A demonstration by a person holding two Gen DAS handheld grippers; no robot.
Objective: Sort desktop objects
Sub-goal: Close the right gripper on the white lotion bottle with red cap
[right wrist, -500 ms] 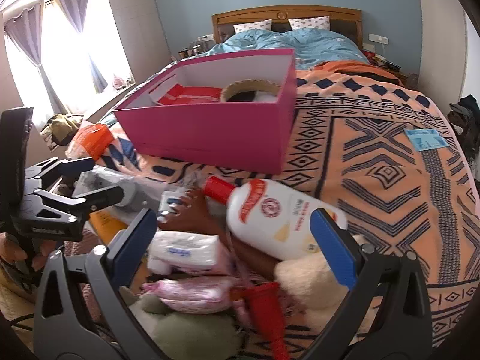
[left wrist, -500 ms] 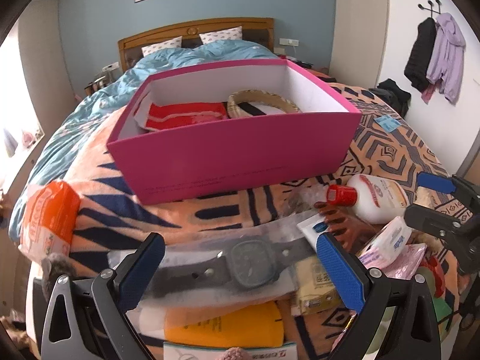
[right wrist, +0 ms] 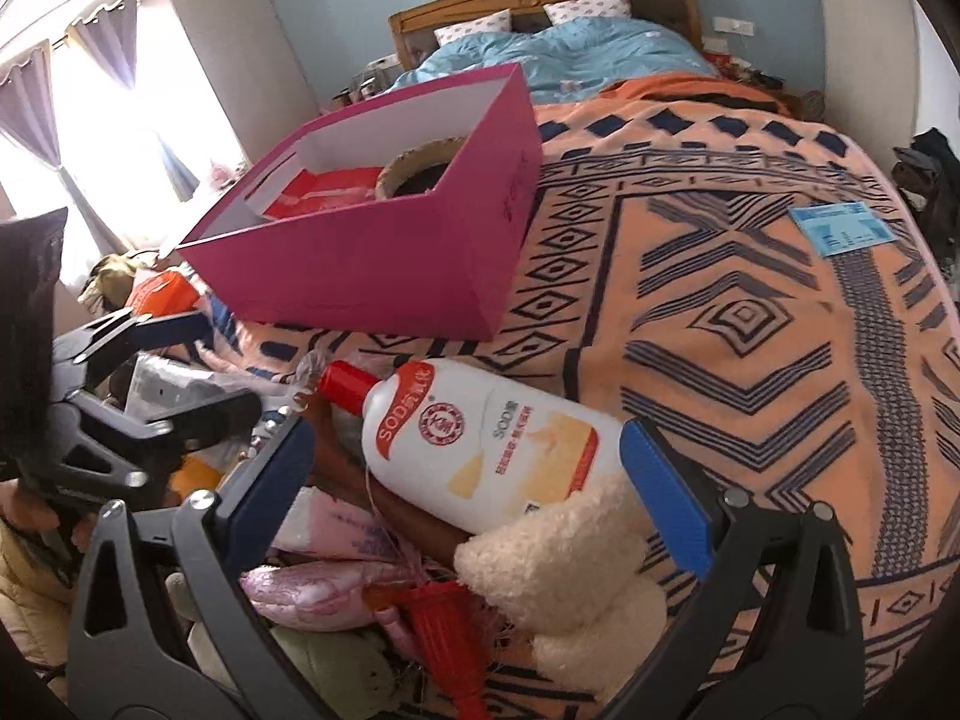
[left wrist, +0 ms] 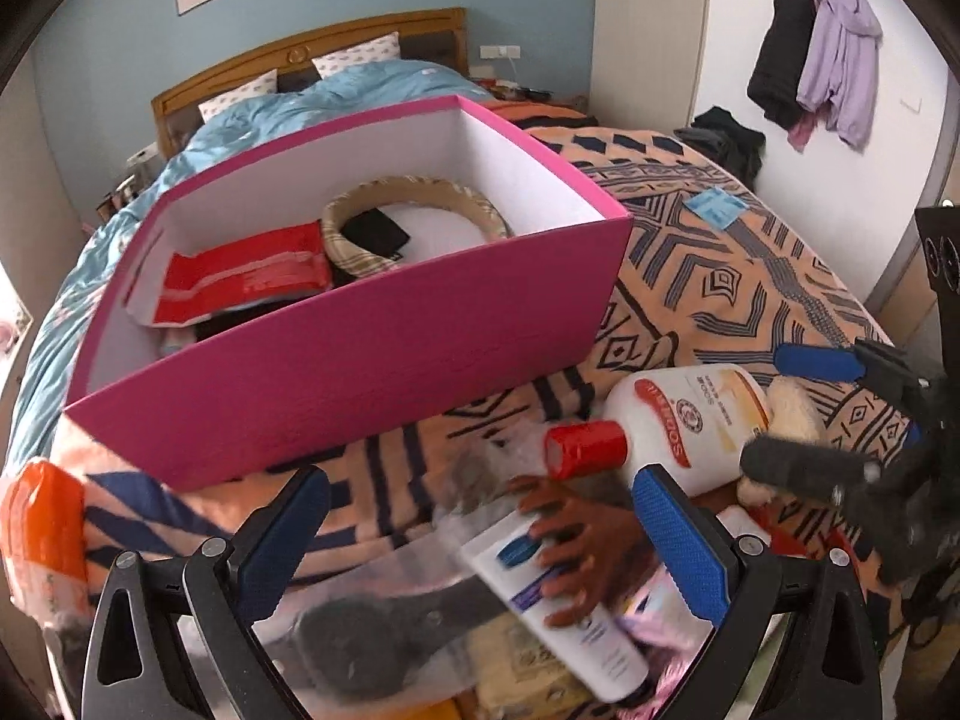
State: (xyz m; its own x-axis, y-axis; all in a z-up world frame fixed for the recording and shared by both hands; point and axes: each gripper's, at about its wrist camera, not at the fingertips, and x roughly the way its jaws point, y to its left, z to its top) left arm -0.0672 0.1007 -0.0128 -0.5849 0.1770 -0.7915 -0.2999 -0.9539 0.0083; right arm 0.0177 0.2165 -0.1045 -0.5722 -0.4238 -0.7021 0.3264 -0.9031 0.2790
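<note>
1. Presently, the sorting pile lies on the bed's patterned blanket (right wrist: pixel 750 312), directly beneath and between both sets of fingers.
2. Left gripper (left wrist: pixel 480 546): fingers spread fully wide, gripping nothing. Between them lie a white tube with a blue label (left wrist: pixel 558 606), a brown comb (left wrist: pixel 576 534) and a bagged dark watch (left wrist: pixel 384 630), the last blurred.
3. Right gripper (right wrist: pixel 468 480): fingers likewise fully apart and empty. Between them rests a white bottle with a red cap (right wrist: pixel 480 438), lying on its side, cap toward the left finger; a cream plush toy (right wrist: pixel 570 564) sits just below it, beside pink packets (right wrist: pixel 318 588) and a red plastic item (right wrist: pixel 438 618).
4. Pink box (left wrist: pixel 372 372): open, standing on the blanket just beyond the left fingers. Inside are a red packet (left wrist: pixel 246 276) and a woven ring (left wrist: pixel 414 222) around a black item.
5. Orange packet (left wrist: pixel 42 534): left of the left fingers, at the bed's edge.
</note>
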